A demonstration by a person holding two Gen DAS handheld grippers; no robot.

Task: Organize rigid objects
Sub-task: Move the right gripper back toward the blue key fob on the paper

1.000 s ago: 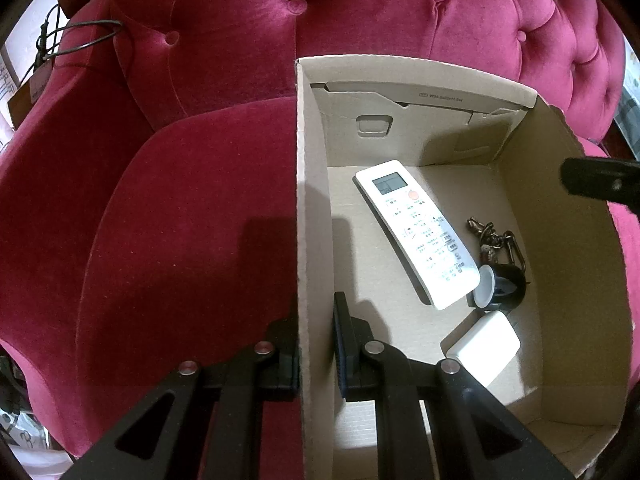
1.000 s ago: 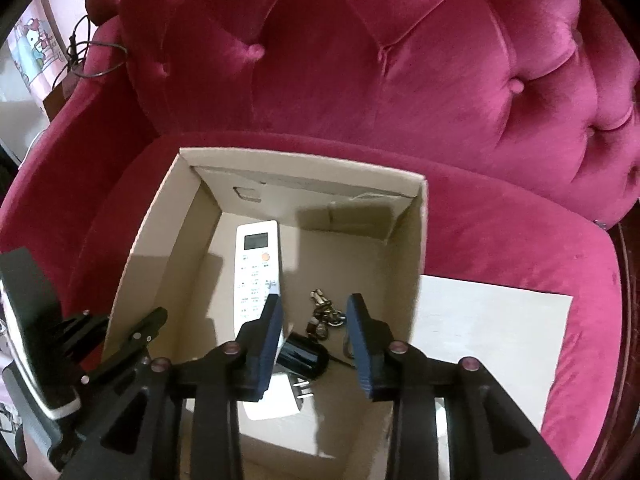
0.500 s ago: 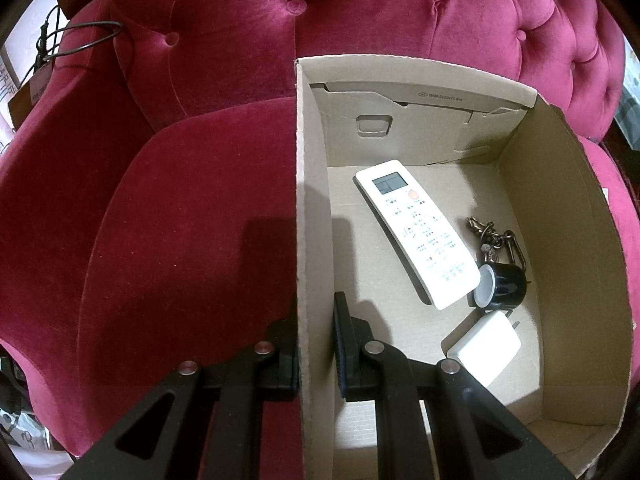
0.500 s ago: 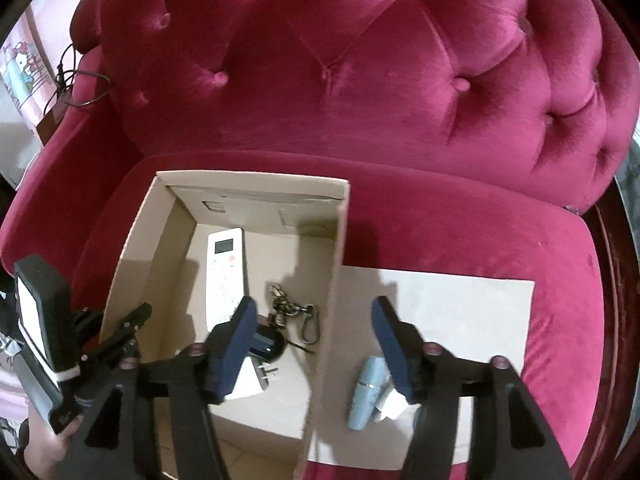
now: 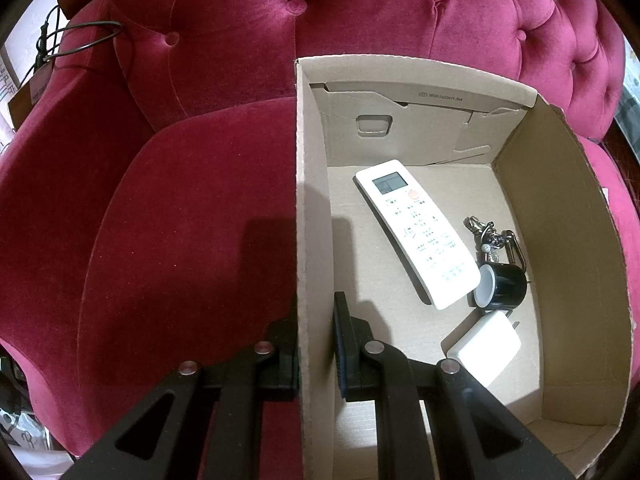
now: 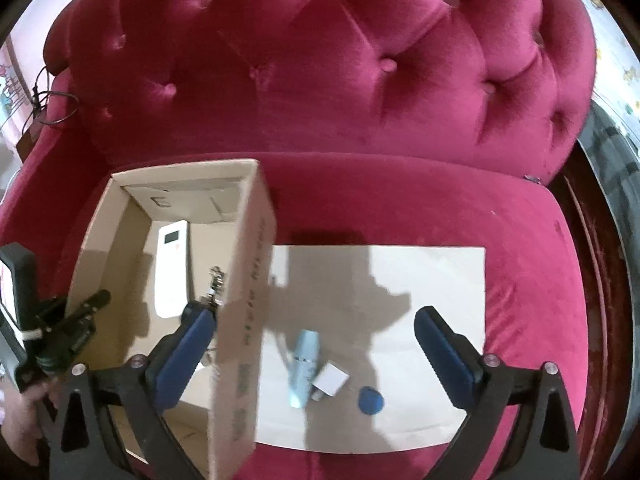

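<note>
An open cardboard box (image 5: 314,216) (image 6: 250,280) stands on the red sofa seat. In it lie a white remote (image 5: 416,232) (image 6: 172,268), a key bunch (image 5: 490,240), a small black cup (image 5: 502,286) and a white charger (image 5: 484,348). My left gripper (image 5: 316,348) is shut on the box's left wall, one finger inside, one outside. My right gripper (image 6: 316,340) is wide open and empty above a white board (image 6: 420,280) holding a light-blue bottle-like item (image 6: 304,360), a small white adapter (image 6: 330,380) and a blue round object (image 6: 370,400).
The tufted red sofa back (image 6: 340,60) rises behind everything. A black cable (image 5: 72,40) hangs over the left armrest. The sofa's right edge and the floor (image 6: 608,168) show at far right. The left gripper's body (image 6: 44,340) and a hand appear in the right wrist view.
My right gripper has opened wide and moved right, out of the box to above the white board. The left gripper and box have not moved.
</note>
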